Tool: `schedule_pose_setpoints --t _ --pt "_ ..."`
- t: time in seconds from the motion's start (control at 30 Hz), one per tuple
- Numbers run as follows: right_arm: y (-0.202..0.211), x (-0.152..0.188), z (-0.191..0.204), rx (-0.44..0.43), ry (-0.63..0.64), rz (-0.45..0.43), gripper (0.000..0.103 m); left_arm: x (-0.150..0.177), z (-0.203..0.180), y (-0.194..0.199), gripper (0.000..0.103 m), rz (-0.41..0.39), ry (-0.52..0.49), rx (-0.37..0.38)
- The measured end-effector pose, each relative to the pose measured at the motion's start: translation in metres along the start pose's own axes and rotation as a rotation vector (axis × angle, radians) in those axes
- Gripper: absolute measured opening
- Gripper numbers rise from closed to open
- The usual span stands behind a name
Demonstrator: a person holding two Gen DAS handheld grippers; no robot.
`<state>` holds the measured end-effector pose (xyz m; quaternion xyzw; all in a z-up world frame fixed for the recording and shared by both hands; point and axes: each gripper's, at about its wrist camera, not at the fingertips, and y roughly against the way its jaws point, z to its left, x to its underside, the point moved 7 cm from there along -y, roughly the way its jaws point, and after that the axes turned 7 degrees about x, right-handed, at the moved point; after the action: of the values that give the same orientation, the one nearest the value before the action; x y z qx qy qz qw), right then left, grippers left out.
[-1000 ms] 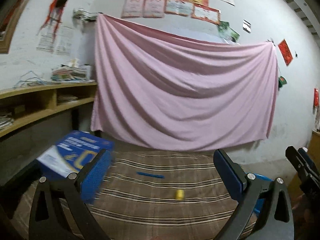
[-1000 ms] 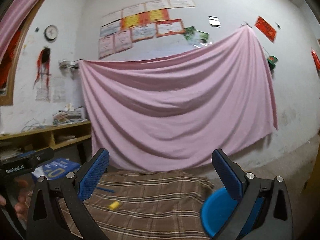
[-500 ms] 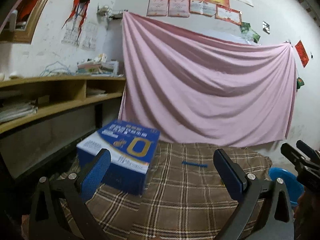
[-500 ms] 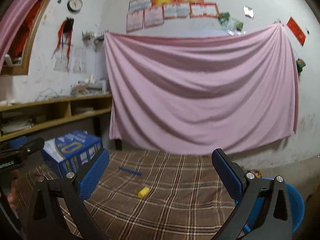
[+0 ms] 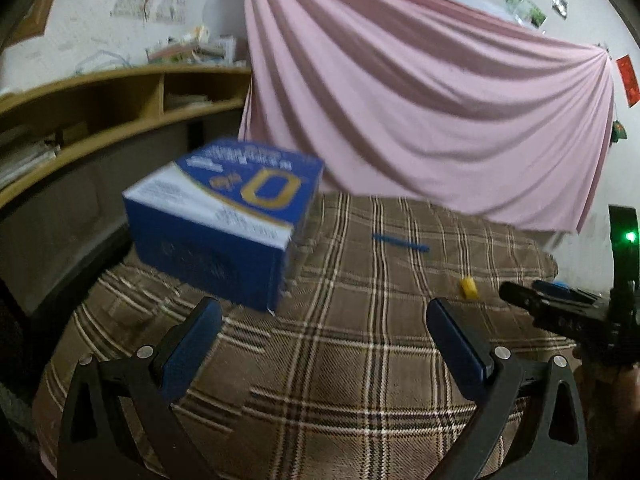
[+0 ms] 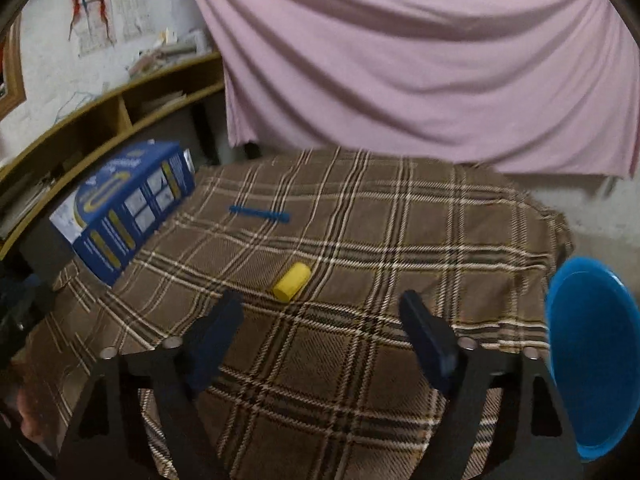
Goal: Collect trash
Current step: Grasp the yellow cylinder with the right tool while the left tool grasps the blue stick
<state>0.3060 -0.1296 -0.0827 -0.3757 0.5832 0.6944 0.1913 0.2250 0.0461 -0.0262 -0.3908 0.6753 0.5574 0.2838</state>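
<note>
Trash is lying on a tabletop [image 6: 400,240] covered with a brown plaid cloth: a small yellow piece [image 6: 292,282] is sitting near the middle, toward the front edge, and a thin blue stick [image 6: 260,213] is lying farther back, toward the far edge, well apart from it. In the left wrist view the same yellow piece [image 5: 468,287] is showing toward the right edge and the blue stick [image 5: 400,242] beyond it. A blue carton [image 6: 120,204] printed with gold lettering is resting at the left edge of the tabletop, seen close up as the blue carton [image 5: 228,220] ahead of the left gripper. A blue basin [image 6: 596,356] is sitting just off the right edge. The right gripper [image 6: 320,336] is hovering above the cloth just in front of the yellow piece, its jaws spread wide and gripping nothing. The left gripper [image 5: 324,332] is hanging over the front left part of the tabletop, jaws likewise wide apart and empty. A pink sheet [image 6: 400,60] is draping the wall behind.
</note>
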Motion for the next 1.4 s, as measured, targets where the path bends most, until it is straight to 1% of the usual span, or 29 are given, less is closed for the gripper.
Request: schedule_pose_setpoints --t 0.07,0.1,0.13,0.17,0.23,0.33,0.4,0.5,0.57,0.63,0.7,0.83,0.9,1.0,1.07,1.17,1.27,1.4 --pt "-0.007 0.0 0.001 -0.017 0.008 0.024 0.071 0.005 -0.003 -0.01 0.1 0.037 0.015 0.018" --pt "-0.009 0.0 0.001 -0.028 0.011 0.034 0.067 0.007 -0.004 -0.014 0.099 0.052 0.022 0.026" --pt "-0.013 0.0 0.002 -0.039 0.016 0.045 0.063 0.009 -0.006 -0.018 0.097 0.069 0.031 0.039" --pt "-0.016 -0.001 0.004 -0.05 0.024 0.054 0.061 0.01 -0.008 -0.023 0.094 0.082 0.036 0.053" --pt "-0.021 -0.001 0.006 -0.071 0.038 0.07 0.053 0.012 -0.014 -0.031 0.079 0.106 0.042 0.074" --pt "-0.028 -0.003 0.008 -0.104 0.047 0.086 0.049 0.016 -0.025 -0.048 0.065 0.156 0.038 0.1" --pt "-0.031 -0.004 0.009 -0.121 0.056 0.092 0.048 0.015 -0.031 -0.057 0.061 0.172 0.035 0.11" --pt "-0.038 -0.008 0.011 -0.133 0.073 0.102 0.046 0.007 -0.036 -0.069 0.06 0.189 0.044 0.122" --pt "-0.046 -0.01 0.014 -0.134 0.088 0.116 0.039 -0.001 -0.037 -0.079 0.059 0.191 0.047 0.124" --pt "-0.053 -0.011 0.014 -0.133 0.097 0.135 0.025 -0.01 -0.037 -0.087 0.059 0.19 0.037 0.121" --pt "-0.059 -0.009 0.012 -0.133 0.096 0.159 0.014 -0.017 -0.041 -0.097 0.059 0.196 0.022 0.127" --pt "-0.056 -0.009 -0.002 -0.135 0.062 0.149 0.013 -0.026 -0.049 -0.116 0.059 0.212 -0.011 0.144" --pt "-0.051 -0.01 -0.012 -0.113 0.061 0.136 0.013 -0.031 -0.052 -0.129 0.059 0.223 -0.027 0.143" --pt "-0.042 -0.011 -0.024 -0.068 0.078 0.102 0.013 -0.034 -0.055 -0.148 0.059 0.244 -0.019 0.151" --pt "-0.036 -0.013 -0.03 -0.052 0.084 0.074 0.013 -0.036 -0.056 -0.161 0.059 0.262 0.013 0.162" --pt "-0.034 -0.015 -0.035 -0.074 0.058 0.054 0.013 -0.038 -0.057 -0.183 0.058 0.297 0.064 0.17" --pt "-0.035 -0.016 -0.037 -0.091 0.052 0.06 0.013 -0.042 -0.059 -0.203 0.058 0.318 0.113 0.169" --pt "-0.034 -0.013 -0.042 -0.087 0.067 0.071 0.013 -0.051 -0.064 -0.224 0.058 0.315 0.156 0.161"
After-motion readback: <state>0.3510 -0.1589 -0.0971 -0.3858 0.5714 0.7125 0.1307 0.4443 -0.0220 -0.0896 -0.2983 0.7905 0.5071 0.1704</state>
